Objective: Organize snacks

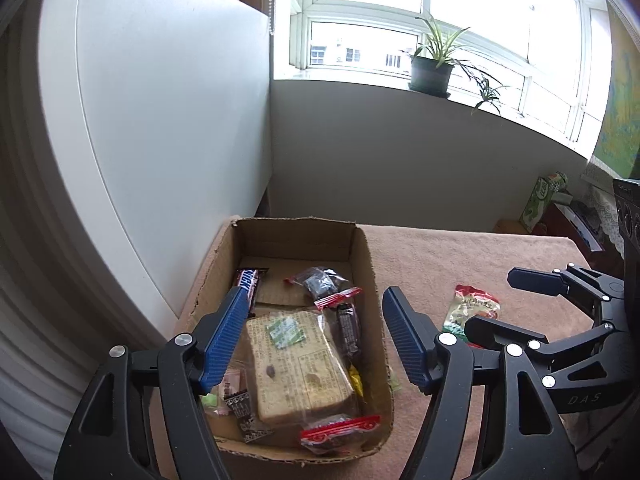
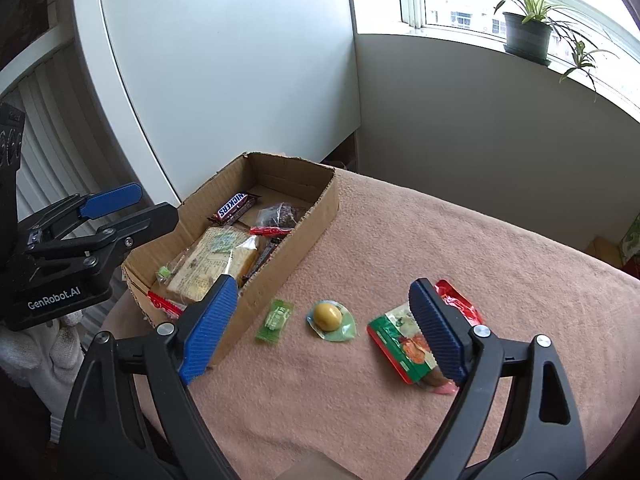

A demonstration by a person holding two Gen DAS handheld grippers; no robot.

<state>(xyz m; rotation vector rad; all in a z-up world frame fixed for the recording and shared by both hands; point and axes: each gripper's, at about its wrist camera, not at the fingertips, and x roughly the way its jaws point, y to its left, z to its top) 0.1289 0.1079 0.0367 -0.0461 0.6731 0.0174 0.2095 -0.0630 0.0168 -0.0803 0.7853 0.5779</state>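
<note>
Three snacks lie loose on the pink cloth (image 2: 400,240) outside the cardboard box (image 2: 316,216): a small green sachet (image 2: 275,319), a yellow sweet in a clear blister (image 2: 330,317), and a red-and-green packet (image 2: 404,336). We judge them unsorted, since everything else is already gathered in the box.

We find the box against the white panel at the cloth's left edge, presumably so the open side faces the working hands. Inside we note a chocolate bar (image 1: 250,284), a wrapped slab of bread or cake (image 1: 298,364), a dark snack in a clear red-ended wrapper (image 1: 324,286), a dark bar (image 1: 349,330) and further small wrapped pieces.

We record the left gripper (image 1: 316,344) above the near end of the box with its blue pads standing apart and nothing clamped; the slab lies below them, untouched. The right gripper (image 2: 320,328) hangs over the loose items, its pads wide apart and empty, well placed (in our judgement) to collect one next.

We observe that the left view shows the box contents from above but only the packet among the loose goods. The right view alone shows the sachet and the sweet, just beside the box wall.
</note>
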